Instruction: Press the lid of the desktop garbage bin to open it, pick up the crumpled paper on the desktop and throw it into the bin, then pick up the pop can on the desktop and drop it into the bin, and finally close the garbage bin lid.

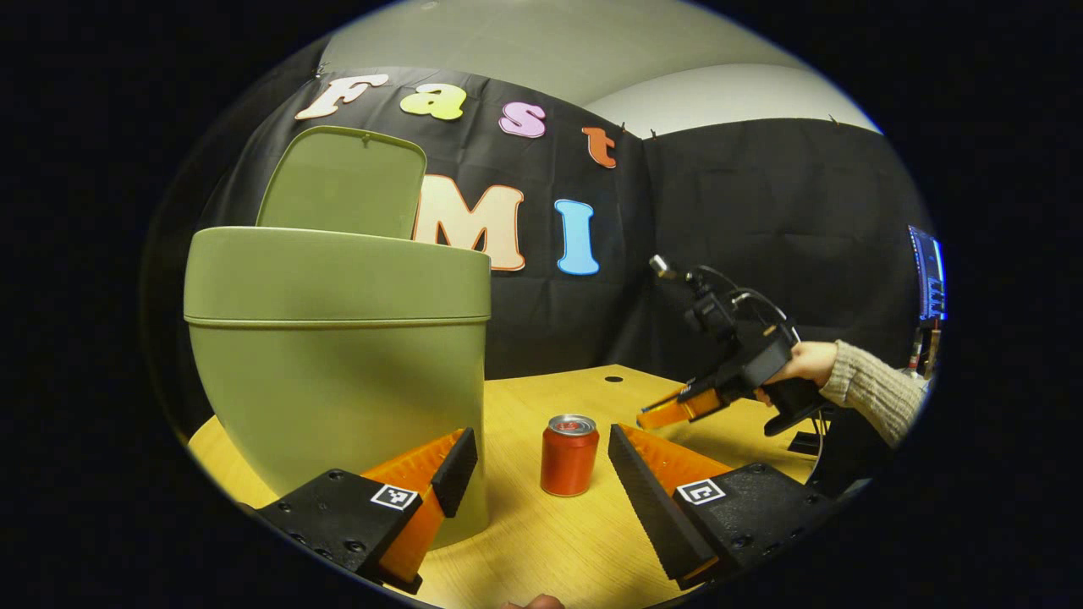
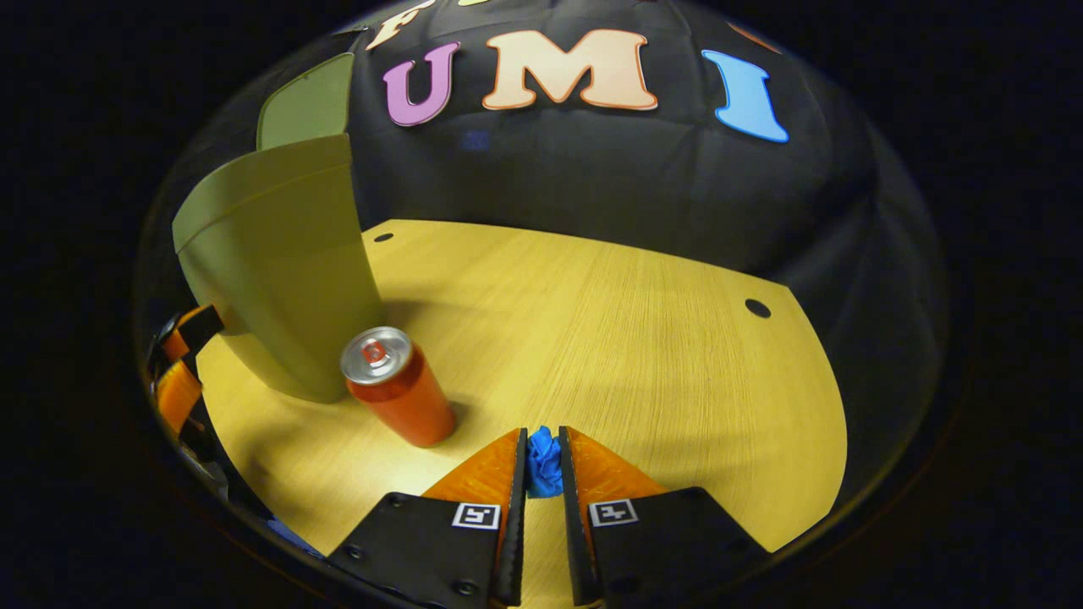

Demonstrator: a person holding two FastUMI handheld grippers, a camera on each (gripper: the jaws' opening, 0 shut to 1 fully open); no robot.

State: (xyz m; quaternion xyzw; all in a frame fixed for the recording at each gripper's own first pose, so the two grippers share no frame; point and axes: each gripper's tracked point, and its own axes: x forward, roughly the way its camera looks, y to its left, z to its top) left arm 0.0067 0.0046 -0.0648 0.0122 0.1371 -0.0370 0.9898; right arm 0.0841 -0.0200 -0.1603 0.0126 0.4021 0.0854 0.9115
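Black cloth [image 1: 761,220] closes the booth behind a pale wooden table [image 2: 609,338] that fills the lower half of both views. On it the green bin [image 1: 338,355] takes up the left side of the left gripper view, its lid [image 1: 343,182] tipped up and open at the upper left; in the right gripper view the bin stands at the left edge.

Just right of the bin's base stands the red can [image 1: 569,454], upright, low and near the middle of the left gripper view — in the right gripper view it sits lower left, close beside the bin.

At the bottom of the left gripper view the left gripper [image 1: 541,474] has its fingers spread wide, nothing between them, the can beyond the gap.

At mid-right of that view a hand [image 1: 804,364] in a knitted sleeve [image 1: 876,393] holds the right gripper [image 2: 541,461] low over the table. At the bottom centre of its own view, its fingers are drawn close together, clamped on the blue crumpled paper [image 2: 544,472].
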